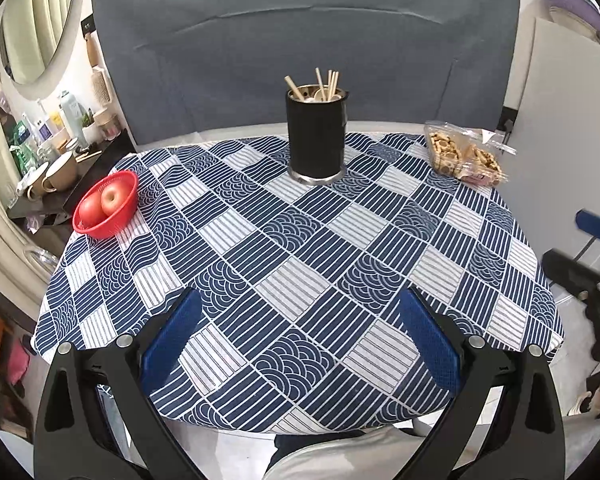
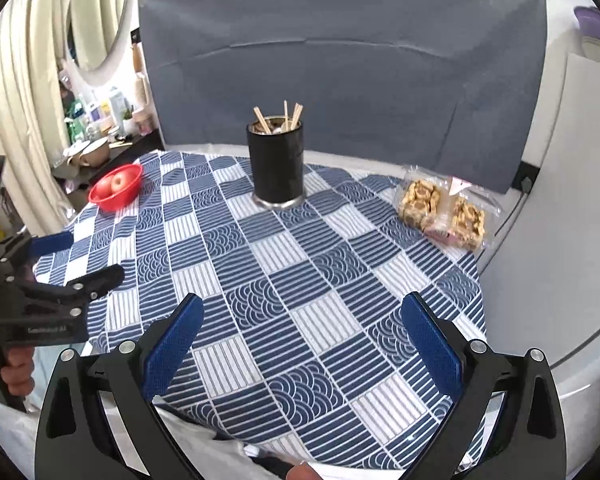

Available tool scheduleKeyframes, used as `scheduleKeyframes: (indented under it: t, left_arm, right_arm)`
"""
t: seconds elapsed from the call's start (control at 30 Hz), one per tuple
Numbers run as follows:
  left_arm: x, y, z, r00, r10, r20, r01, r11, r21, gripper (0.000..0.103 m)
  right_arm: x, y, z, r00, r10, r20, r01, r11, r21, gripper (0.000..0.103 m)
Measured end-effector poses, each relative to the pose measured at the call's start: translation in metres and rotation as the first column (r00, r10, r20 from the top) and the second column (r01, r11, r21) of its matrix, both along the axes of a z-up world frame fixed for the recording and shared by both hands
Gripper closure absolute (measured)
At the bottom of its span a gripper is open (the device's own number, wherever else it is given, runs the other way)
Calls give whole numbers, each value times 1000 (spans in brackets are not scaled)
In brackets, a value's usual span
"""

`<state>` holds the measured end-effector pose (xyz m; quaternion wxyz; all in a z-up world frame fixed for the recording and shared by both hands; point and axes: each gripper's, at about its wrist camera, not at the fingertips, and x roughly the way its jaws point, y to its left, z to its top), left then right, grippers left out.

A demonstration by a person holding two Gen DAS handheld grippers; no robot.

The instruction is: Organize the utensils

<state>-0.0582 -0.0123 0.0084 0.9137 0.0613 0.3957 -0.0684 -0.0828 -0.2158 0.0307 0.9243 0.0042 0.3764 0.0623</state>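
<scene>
Even, soft daylight is filling both views, leaving only faint shadows on the tablecloth (image 1: 300, 240) ahead of the fingers. Fisheye distortion is bending the edges and darkening the corners, while the centre between the fingers is staying sharp, without glare.

A black utensil holder (image 1: 317, 132) and red bowl (image 1: 107, 205) sit on a blue-and-white patterned tablecloth (image 1: 300, 248).

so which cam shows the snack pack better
The right wrist view: the snack pack lies whole, both rows of biscuits visible. In the left wrist view it sits farther off at the table's far right edge, smaller and more distorted.
</scene>
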Motion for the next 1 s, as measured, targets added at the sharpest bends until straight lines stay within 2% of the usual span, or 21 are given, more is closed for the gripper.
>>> scheduleKeyframes:
  t: [0.3, 0.53, 0.7, 1.0]
  left_arm:
    - [-5, -7, -6, 1000, 22, -19, -22, 1000, 14, 6]
    - [-6, -7, -7, 999, 42, -31, -42, 999, 2, 6]
    - [-7, -9, -11, 998, 31, -49, -32, 999, -13, 6]
    - [-11, -17, -9, 999, 7, -37, -7, 1000, 11, 6]
  right_arm:
    - [-1, -9, -8, 999, 0, -33, 1, 1000, 31, 8]
    - [-3, -7, -9, 999, 20, -43, -20, 1000, 12, 8]
    - [-5, -10, -12, 998, 35, -61, -33, 999, 29, 8]
    - [-9, -5, -11, 997, 57, -55, -56, 998, 8, 8]
